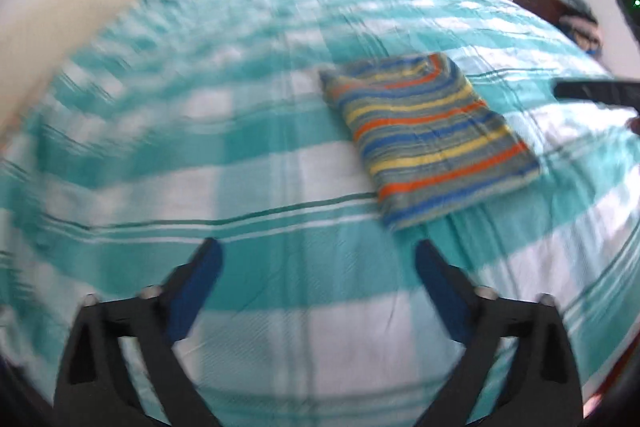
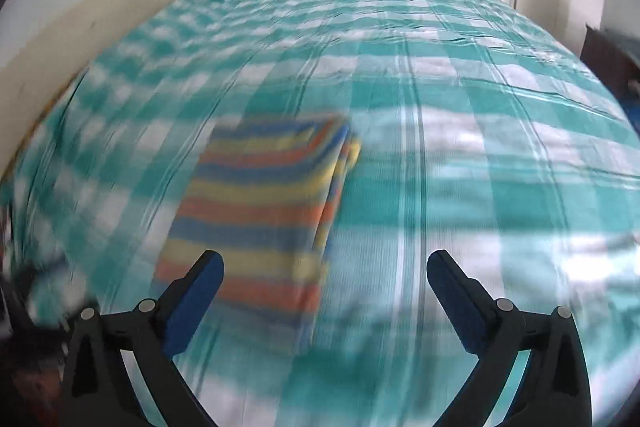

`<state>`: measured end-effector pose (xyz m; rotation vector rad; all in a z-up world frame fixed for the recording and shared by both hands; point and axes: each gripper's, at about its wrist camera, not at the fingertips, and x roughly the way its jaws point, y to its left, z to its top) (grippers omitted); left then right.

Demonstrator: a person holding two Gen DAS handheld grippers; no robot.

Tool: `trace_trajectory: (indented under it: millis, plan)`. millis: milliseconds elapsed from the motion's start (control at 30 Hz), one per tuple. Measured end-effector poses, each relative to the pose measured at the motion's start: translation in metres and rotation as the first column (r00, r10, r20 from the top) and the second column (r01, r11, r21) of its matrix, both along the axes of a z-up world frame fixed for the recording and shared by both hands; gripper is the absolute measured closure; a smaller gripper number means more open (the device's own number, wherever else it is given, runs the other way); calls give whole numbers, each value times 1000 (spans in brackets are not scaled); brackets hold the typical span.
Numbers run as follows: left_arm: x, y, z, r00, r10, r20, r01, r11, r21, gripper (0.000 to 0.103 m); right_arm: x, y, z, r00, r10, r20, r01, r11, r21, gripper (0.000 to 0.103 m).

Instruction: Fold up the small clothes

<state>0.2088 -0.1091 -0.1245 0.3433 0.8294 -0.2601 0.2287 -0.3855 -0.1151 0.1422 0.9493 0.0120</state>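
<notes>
We see the folded cotton garment with orange, yellow, blue and grey stripes (image 1: 430,143) lying flat as a neat oblong on the bed with the teal-and-white checked cover (image 1: 248,187), and neither tool touches it. In the left wrist view the left tool (image 1: 318,253) stands with its blue-padded fingers (image 1: 204,279) spread wide apart and nothing between them; the garment sits above and to the right of that gap, in the right centre of the frame, its long axis running from upper left to lower right. In the right wrist view the right tool (image 2: 324,265) is likewise spread wide and empty, and the striped garment (image 2: 260,211) lies in the lower left of the frame, its near end just behind the left-hand finger (image 2: 200,287), its long axis running up the frame and leaning slightly right. A dark bar at the right edge of the left view (image 1: 596,91) is probably a finger of the right tool, though the blur keeps us from being sure. We judge the right tool the nearer of the two, with the garment between the pair. The fold looks complete, so we judge that any coming move turns on reaching the short near edge of the oblong. Both views are smeared, so finer edges are uncertain.
</notes>
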Motion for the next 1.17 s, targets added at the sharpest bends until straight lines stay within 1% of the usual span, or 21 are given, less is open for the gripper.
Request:
trace_trajectory:
  millis: [33, 67, 100, 133, 167, 200, 233, 300, 333, 367, 433, 533, 633, 767, 900, 1033, 1167]
  plan:
    - [-20, 3, 9, 999, 12, 51, -13, 1000, 18, 1, -26, 11, 3, 1000, 10, -16, -11, 1000, -22, 2]
    - [-33, 5, 16, 996, 37, 81, -40, 999, 31, 1, -45, 17, 7, 999, 9, -31, -10, 999, -37, 2]
    - [-38, 9, 18, 994, 65, 88, -70, 996, 48, 1, -70, 26, 11, 999, -2, -46, -1, 998, -55, 2]
    - [-43, 13, 22, 991, 99, 91, -106, 992, 74, 1, -86, 29, 13, 999, -12, -51, 8, 998, -63, 2]
    - [-58, 19, 25, 987, 129, 91, -137, 987, 80, 1, -109, 37, 16, 998, -28, -58, 23, 997, -72, 1]
    - [-63, 22, 26, 987, 139, 79, -145, 986, 76, 1, -126, 41, 19, 997, -43, -67, 38, 997, -73, 1]
    - [-73, 27, 28, 989, 142, 32, -144, 986, 83, 1, -147, 50, 22, 995, -62, -78, 56, 996, -67, 1]
    - [-84, 32, 29, 991, 106, -85, -97, 990, 100, 1, -179, 59, 29, 991, -96, -96, 92, 995, -45, 1]
    - [-89, 34, 29, 986, 85, -144, -72, 993, 95, 1, -187, 62, 30, 989, -102, -104, 99, 994, -38, 1]
    - [-95, 39, 31, 981, 73, -180, -60, 995, 79, 1, -200, 69, 34, 988, -101, -119, 98, 995, -32, 1]
    - [-104, 48, 38, 978, 67, -197, -59, 997, 46, 1, -215, 83, 41, 988, -71, -139, 64, 996, -59, 1]
    - [-114, 55, 51, 975, 46, -218, -42, 999, 22, 1, -224, 99, 52, 990, -37, -137, 20, 993, -118, 1]
    - [-125, 55, 64, 979, 22, -203, -23, 1000, -1, 1, -230, 114, 64, 991, -15, -130, -3, 991, -136, 1]
    - [-144, 55, 77, 984, 12, -179, -14, 1000, -11, 1, -237, 132, 77, 994, 17, -109, -35, 985, -167, 1]
    - [-151, 57, 79, 986, 14, -165, -15, 1000, -6, 1, -242, 139, 81, 994, 19, -104, -38, 982, -186, 1]
    - [-154, 60, 80, 983, 20, -181, -25, 999, -25, 1, -248, 139, 81, 994, 10, -105, -29, 984, -178, 1]
    - [-160, 63, 84, 987, 40, -157, -46, 999, -29, 1, -251, 141, 85, 996, 11, -91, -28, 980, -196, 1]
